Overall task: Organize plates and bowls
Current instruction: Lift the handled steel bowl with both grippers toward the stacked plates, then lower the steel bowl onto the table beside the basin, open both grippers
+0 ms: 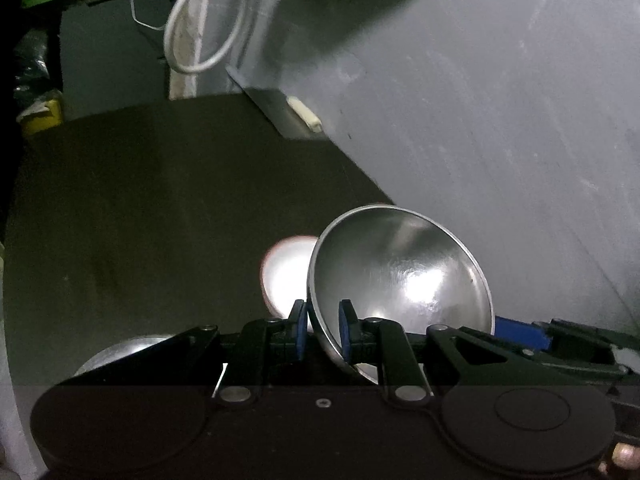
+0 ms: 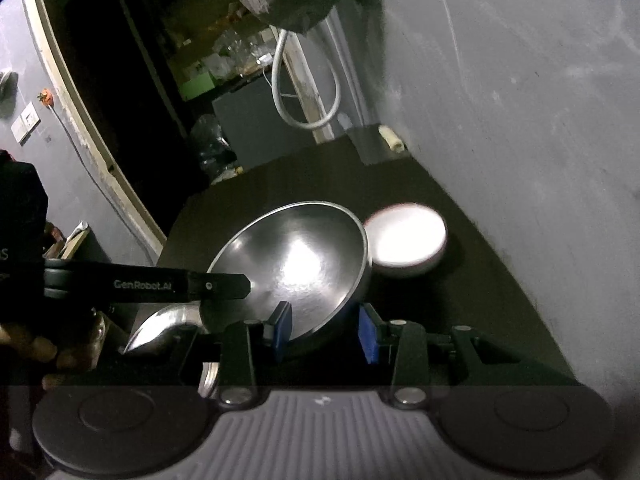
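Observation:
My left gripper (image 1: 322, 326) is shut on the rim of a tilted steel bowl (image 1: 400, 276), one blue pad inside it and one outside. My right gripper (image 2: 325, 334) is shut on the wall of a second, larger steel bowl (image 2: 296, 260), which is lifted and tilted over the dark table (image 2: 460, 320). A pale bowl with a reddish rim (image 2: 408, 240) stands on the table beyond; it also shows in the left wrist view (image 1: 284, 272). The left gripper's arm (image 2: 160, 284) reaches in from the left in the right wrist view. The right gripper's blue pad (image 1: 520, 332) shows at the right of the left wrist view.
A grey wall (image 1: 500, 100) runs along the table's right side. A white cable loop (image 1: 200, 20) hangs at the back, above a small ledge with a cream object (image 1: 306, 114). A further shiny steel vessel (image 1: 120, 352) lies low at the left. Cluttered shelves (image 2: 216, 60) fill the dark background.

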Tool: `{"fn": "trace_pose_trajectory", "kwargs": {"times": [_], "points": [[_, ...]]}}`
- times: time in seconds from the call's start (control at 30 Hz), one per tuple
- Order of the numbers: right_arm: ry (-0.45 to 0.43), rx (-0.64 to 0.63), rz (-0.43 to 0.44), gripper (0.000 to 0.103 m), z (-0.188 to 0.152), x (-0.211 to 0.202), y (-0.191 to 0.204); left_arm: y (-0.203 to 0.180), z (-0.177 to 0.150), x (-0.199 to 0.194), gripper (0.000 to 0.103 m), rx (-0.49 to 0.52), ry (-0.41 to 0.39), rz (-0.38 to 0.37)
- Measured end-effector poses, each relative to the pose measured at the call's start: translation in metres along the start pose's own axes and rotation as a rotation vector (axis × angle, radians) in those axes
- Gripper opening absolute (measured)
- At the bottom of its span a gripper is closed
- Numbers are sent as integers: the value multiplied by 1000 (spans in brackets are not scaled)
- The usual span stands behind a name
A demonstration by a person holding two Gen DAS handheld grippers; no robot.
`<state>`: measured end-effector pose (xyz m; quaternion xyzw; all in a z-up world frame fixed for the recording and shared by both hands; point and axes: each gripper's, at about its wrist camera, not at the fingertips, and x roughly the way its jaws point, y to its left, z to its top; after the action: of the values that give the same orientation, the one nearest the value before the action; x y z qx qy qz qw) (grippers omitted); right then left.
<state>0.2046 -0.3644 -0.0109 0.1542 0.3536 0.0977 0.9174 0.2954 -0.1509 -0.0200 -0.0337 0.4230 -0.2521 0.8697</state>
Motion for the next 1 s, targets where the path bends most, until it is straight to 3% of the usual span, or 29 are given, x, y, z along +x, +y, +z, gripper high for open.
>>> {"fn": "trace_pose_trajectory", "kwargs": {"times": [0.43,1.0], "points": [[102,36,-13,40,-38,-22,-6,-16,-35,2,20,86,161,-30],[164,22,-12,40,-45,-20,-6,-21,-46,6,21,137,235,-24]]}}
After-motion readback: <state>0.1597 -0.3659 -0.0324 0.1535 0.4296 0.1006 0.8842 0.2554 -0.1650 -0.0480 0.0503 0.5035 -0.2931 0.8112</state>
